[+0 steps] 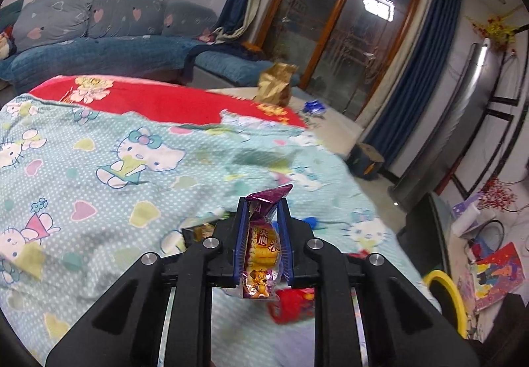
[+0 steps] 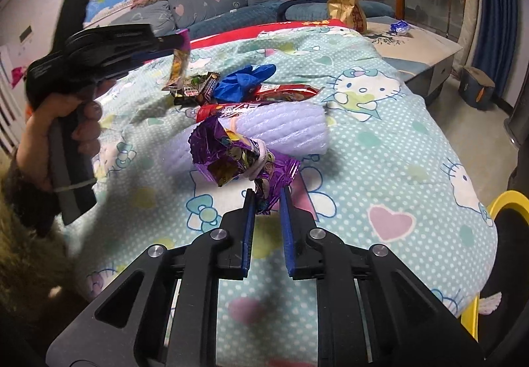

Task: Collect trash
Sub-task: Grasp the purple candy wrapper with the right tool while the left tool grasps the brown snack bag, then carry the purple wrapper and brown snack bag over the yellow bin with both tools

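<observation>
My left gripper (image 1: 263, 201) is shut on a purple and yellow snack wrapper (image 1: 263, 244) and holds it above the bed. In the right wrist view the left gripper (image 2: 178, 43) is raised at the left, the wrapper (image 2: 178, 66) hanging from it. My right gripper (image 2: 267, 193) is open, its fingertips on either side of the lower corner of a crumpled purple wrapper (image 2: 238, 155) lying on the Hello Kitty blanket (image 2: 380, 148). Beyond lie a red wrapper (image 2: 228, 109), another red wrapper (image 2: 284, 92), a dark wrapper (image 2: 195, 87) and a blue plastic piece (image 2: 244, 81).
A folded lilac cloth (image 2: 291, 129) lies under the wrappers. A gold bag (image 2: 347, 8) and a blue wrapper (image 2: 400, 26) sit on the low table (image 2: 426, 46) behind. A yellow-rimmed bin (image 2: 509, 201) stands at the bed's right. A sofa (image 1: 99, 36) lines the far wall.
</observation>
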The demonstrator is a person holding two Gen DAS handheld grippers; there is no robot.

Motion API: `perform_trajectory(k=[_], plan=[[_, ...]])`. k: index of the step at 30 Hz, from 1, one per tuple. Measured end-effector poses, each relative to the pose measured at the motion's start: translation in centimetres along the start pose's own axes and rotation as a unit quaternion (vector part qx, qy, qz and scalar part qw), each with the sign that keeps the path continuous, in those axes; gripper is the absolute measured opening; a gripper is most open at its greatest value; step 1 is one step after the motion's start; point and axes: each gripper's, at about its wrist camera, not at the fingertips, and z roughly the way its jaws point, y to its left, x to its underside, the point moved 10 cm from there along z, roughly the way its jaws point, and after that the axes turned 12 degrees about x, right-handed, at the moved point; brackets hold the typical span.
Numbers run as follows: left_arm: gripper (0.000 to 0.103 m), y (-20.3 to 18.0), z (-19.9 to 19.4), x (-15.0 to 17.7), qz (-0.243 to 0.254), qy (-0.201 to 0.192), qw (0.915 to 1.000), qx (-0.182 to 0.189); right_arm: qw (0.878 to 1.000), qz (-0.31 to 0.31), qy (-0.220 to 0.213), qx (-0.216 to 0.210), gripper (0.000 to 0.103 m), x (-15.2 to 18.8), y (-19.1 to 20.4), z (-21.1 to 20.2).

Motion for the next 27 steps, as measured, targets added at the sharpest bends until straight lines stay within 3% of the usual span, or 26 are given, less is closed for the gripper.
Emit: perform_trajectory(k=[10,27], plan=[[0.017,-4.3,-3.3,-0.3,0.019,-0.026,0.9987,0.039,1.000,0.014,-0.020,-0.005,0.011,-1.0,-0.9,-2.3],[0.016,-10.3,-4.7,1.2,0.049,-0.017,0.9946,0.090,0.998,0.046,-0.050,0.006,0.011,-2.8,-4.3,-5.4]])
